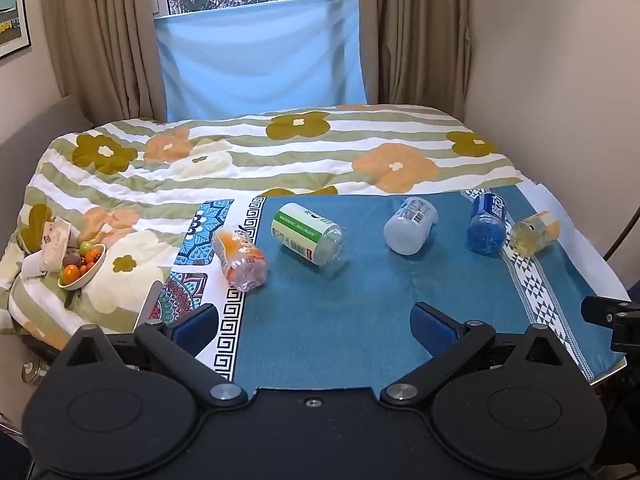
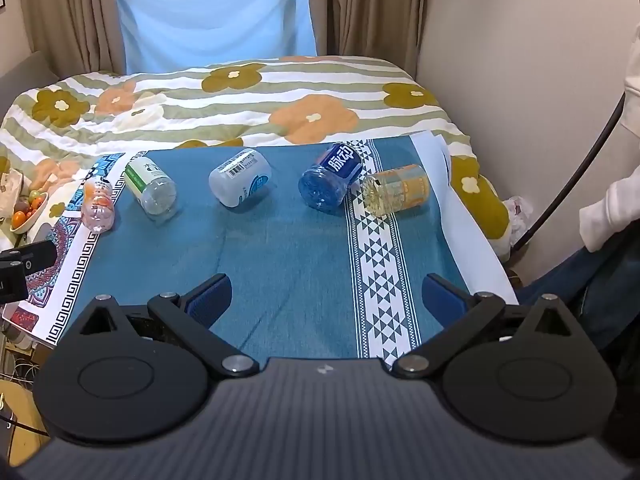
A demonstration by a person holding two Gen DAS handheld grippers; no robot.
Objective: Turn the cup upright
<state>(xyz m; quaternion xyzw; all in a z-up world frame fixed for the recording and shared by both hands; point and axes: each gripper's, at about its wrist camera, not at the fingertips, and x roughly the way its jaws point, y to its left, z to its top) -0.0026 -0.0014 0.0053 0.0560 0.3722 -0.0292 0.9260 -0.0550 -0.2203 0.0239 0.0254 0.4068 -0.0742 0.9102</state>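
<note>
Several plastic cups lie on their sides in a row across a blue tablecloth (image 1: 328, 320) (image 2: 288, 248). From left to right: a pink-orange cup (image 1: 239, 259) (image 2: 97, 204), a green-labelled clear cup (image 1: 308, 238) (image 2: 150, 186), a white cup (image 1: 410, 224) (image 2: 240, 176), a blue cup (image 1: 487, 224) (image 2: 330, 176) and a yellow cup (image 1: 534, 232) (image 2: 396, 188). My left gripper (image 1: 316, 326) is open, well short of the cups, with nothing between its blue pads. My right gripper (image 2: 328, 292) is also open and empty, near the table's front edge.
A flowered quilt (image 1: 260, 152) (image 2: 240, 100) covers the bed behind the table. A bowl of small fruit (image 1: 82, 266) (image 2: 28, 210) and tissues rest on it at the left. A wall stands to the right; a person's sleeve (image 2: 612, 200) and a cable are at the right.
</note>
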